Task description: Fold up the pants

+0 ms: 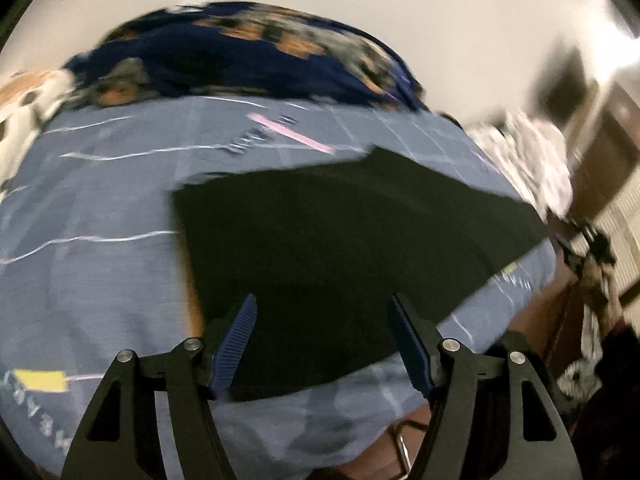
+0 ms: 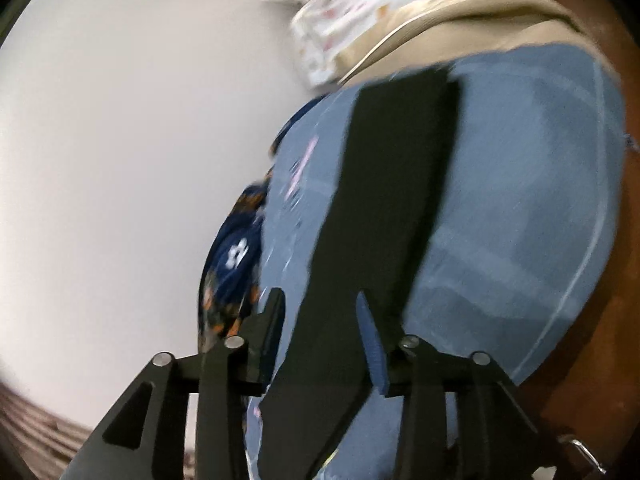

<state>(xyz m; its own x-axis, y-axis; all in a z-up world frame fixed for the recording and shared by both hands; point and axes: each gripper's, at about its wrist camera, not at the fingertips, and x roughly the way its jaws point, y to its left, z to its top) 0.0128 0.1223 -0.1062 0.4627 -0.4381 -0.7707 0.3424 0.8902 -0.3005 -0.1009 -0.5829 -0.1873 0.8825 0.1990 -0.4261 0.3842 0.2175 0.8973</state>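
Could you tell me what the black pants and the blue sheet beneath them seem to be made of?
Black pants: apparently soft matte fabric; no sheen, lying flat. Blue sheet: seemingly thin printed woven cloth, with pale stripes and a faint weave. Blur leaves both uncertain.

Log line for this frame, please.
stage: pants folding | pants: dark, flat on blue bedsheet | left hand-held gripper: open, above pants | right hand-held gripper: open, pants between fingers

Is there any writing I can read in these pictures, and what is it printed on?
Nothing reads clearly.
Dark lettering beside the pink bar on the blue bedsheet: blurred, unreadable.
Pale letters below the yellow patch, same sheet: a few tilted characters, too smeared to quote.
White marks on the navy patterned cloth: a pattern rather than clear text.
Black pants: no label visible.
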